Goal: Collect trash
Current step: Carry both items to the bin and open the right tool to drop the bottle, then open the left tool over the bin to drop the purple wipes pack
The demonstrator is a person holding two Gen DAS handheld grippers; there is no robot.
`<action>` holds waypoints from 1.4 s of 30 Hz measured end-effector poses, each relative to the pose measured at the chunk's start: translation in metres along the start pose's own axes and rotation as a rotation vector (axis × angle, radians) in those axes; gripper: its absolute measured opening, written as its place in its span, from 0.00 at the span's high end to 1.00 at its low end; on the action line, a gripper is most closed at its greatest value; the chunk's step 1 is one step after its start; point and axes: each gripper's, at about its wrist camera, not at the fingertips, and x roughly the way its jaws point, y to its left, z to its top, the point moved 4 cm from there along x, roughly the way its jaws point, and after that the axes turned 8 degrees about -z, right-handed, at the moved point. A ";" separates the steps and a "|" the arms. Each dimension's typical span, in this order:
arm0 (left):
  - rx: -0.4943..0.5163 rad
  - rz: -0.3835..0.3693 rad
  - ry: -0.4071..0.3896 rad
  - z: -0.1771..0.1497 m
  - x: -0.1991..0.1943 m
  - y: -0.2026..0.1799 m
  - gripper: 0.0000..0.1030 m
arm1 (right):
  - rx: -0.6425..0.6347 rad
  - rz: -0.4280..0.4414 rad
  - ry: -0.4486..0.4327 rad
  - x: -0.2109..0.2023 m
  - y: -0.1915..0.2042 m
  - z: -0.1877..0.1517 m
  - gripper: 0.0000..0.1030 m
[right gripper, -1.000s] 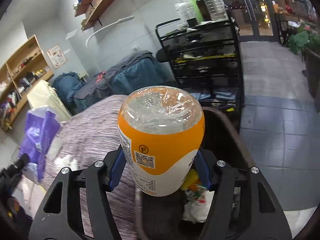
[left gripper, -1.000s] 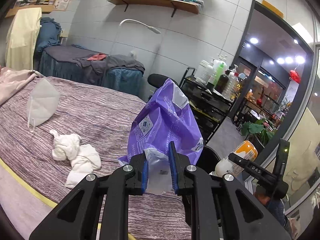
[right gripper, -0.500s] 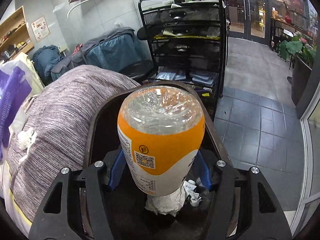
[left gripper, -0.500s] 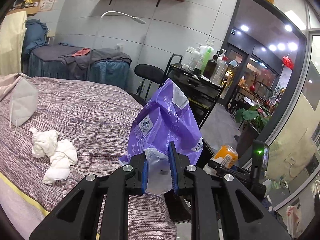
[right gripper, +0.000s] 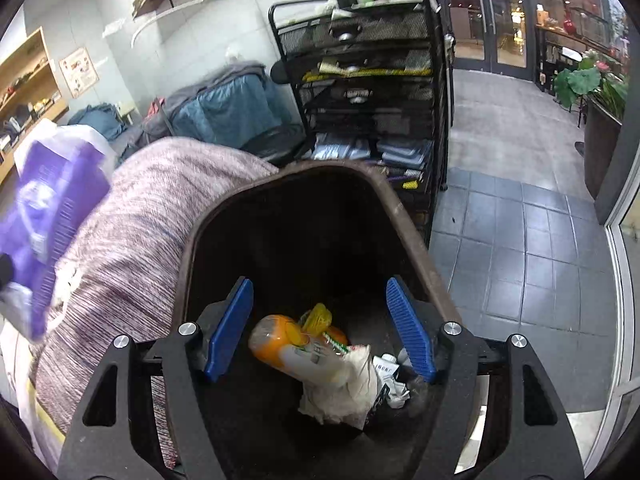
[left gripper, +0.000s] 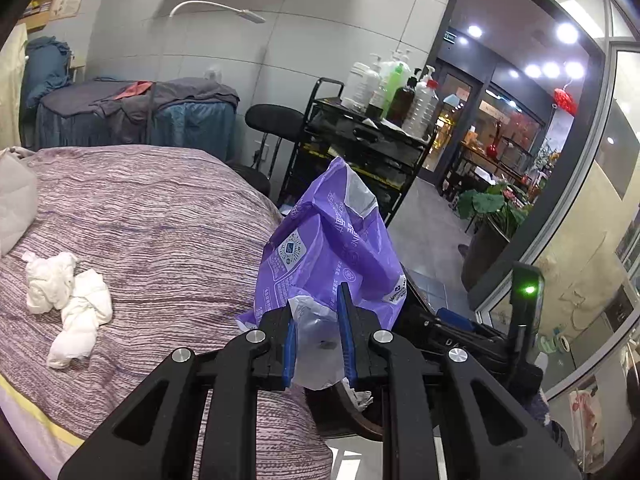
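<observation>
My left gripper point(left gripper: 316, 336) is shut on a purple plastic bag point(left gripper: 332, 248), held up over the bed's right edge; the same purple bag point(right gripper: 48, 216) shows blurred at the left of the right wrist view. My right gripper point(right gripper: 320, 330) hangs over the dark brown trash bin point(right gripper: 404, 216), its jaws opening with nothing between the pads. The orange-and-white bottle point(right gripper: 292, 350) lies inside the bin on crumpled paper and wrappers. A wad of white tissue point(left gripper: 68, 300) and a white face mask point(left gripper: 14, 204) lie on the striped purple bedspread point(left gripper: 160, 220).
A black wire cart point(left gripper: 360, 152) with bottles on top stands behind the bin, beside a black stool point(left gripper: 276, 120). The other gripper's body with a green light point(left gripper: 524, 292) sits right of the bag. Grey tiled floor point(right gripper: 520, 248) and a potted plant point(right gripper: 596, 92) lie to the right.
The right gripper let go of the orange bottle, which dropped into the bin, and its jaws stand wider. The left gripper carried the purple bag rightward toward the bed's edge.
</observation>
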 end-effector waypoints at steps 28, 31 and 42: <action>0.089 -0.045 0.244 -0.014 0.096 -0.037 0.83 | 0.244 -0.062 -0.222 -0.073 -0.069 0.017 0.20; 0.103 -0.036 0.259 -0.017 0.101 -0.038 0.83 | 0.248 -0.061 -0.224 -0.074 -0.070 0.018 0.20; 0.148 -0.029 0.184 -0.012 0.089 -0.043 0.19 | 0.261 -0.050 -0.232 -0.077 -0.069 0.020 0.17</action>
